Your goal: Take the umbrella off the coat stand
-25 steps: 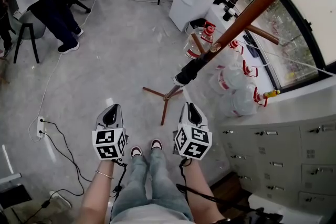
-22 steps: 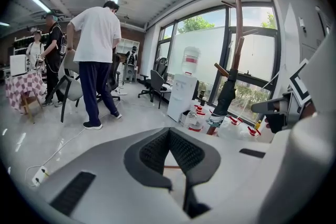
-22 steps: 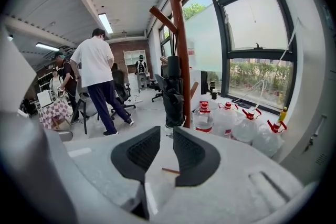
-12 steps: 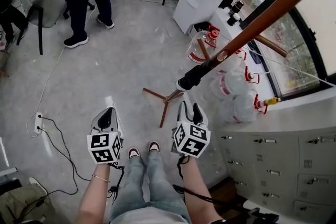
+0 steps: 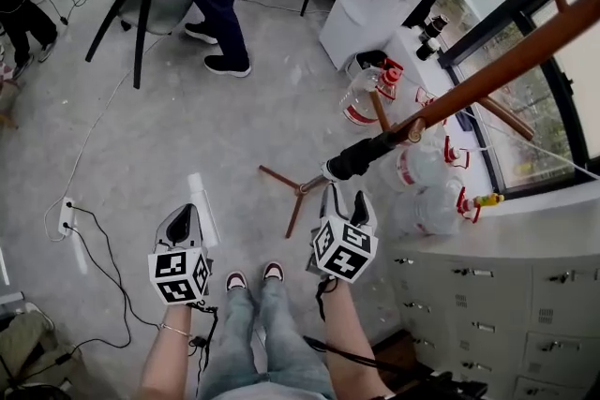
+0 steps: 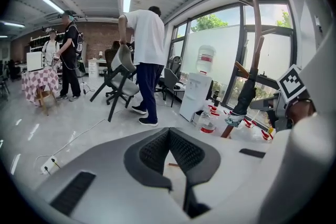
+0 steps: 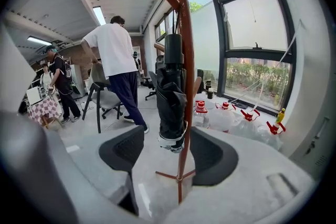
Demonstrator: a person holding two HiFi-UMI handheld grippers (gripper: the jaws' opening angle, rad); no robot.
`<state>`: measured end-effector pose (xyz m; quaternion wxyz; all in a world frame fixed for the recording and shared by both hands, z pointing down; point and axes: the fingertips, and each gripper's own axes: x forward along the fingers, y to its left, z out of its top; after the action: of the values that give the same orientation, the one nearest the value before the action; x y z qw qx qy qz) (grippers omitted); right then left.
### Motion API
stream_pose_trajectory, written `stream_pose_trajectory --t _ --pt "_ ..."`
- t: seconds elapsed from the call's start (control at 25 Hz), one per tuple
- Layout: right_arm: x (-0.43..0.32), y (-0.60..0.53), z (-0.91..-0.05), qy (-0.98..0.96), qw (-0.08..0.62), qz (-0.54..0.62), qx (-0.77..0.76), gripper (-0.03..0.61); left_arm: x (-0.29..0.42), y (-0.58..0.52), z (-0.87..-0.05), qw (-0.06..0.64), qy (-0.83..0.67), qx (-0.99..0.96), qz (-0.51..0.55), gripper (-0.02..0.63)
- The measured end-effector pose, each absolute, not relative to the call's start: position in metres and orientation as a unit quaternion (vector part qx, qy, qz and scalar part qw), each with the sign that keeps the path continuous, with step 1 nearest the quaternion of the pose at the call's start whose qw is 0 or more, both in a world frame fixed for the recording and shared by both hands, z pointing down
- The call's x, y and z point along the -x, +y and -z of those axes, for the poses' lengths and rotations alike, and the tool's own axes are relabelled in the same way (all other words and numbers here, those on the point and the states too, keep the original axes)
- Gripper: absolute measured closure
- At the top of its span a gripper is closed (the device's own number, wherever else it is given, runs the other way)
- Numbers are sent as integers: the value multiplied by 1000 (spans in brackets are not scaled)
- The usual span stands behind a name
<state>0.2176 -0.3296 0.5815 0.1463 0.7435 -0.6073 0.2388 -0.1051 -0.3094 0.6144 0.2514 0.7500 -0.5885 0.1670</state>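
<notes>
Black cloth, rolled into a tight bundle: the umbrella [image 5: 361,157], hanging close against the brown wooden coat stand [image 5: 497,61], just right of centre in the head view and dead centre in the right gripper view. Pale band round the lower end; manner of hanging at the top not clear.

Released, the right gripper [image 5: 344,201]: jaws spread wide, having just been opening, nothing touched. Umbrella and stand framed in the gap but further off, the bundle's lower end just above the jaw tips in the head view. Clenched on nothing, the left gripper [image 5: 183,222]: jaws together at the tips, at lower left of the head view, well apart from the stand.

Probably light, a compact model by the look. Soft and yielding in the cloth, stiffer along the core. Likely slick outside, folds apt to slide under a pinch. Best taken across the middle of the bundle, squeezing through to the firm core, from the side away from the wood so as not to trap the stand too. Then upward first, to free the top, before drawing clear. Worth minding the stand: slim, on thin legs, apt to rock under a sideways tug.
</notes>
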Motion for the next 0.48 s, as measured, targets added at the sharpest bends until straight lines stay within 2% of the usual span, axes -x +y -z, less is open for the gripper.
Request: stream_pose_trajectory --t 0.48 --pt "-226 -367 -594 -573 150 -230 -772 302 123 -314 -631 267 -599 -735 -174 609"
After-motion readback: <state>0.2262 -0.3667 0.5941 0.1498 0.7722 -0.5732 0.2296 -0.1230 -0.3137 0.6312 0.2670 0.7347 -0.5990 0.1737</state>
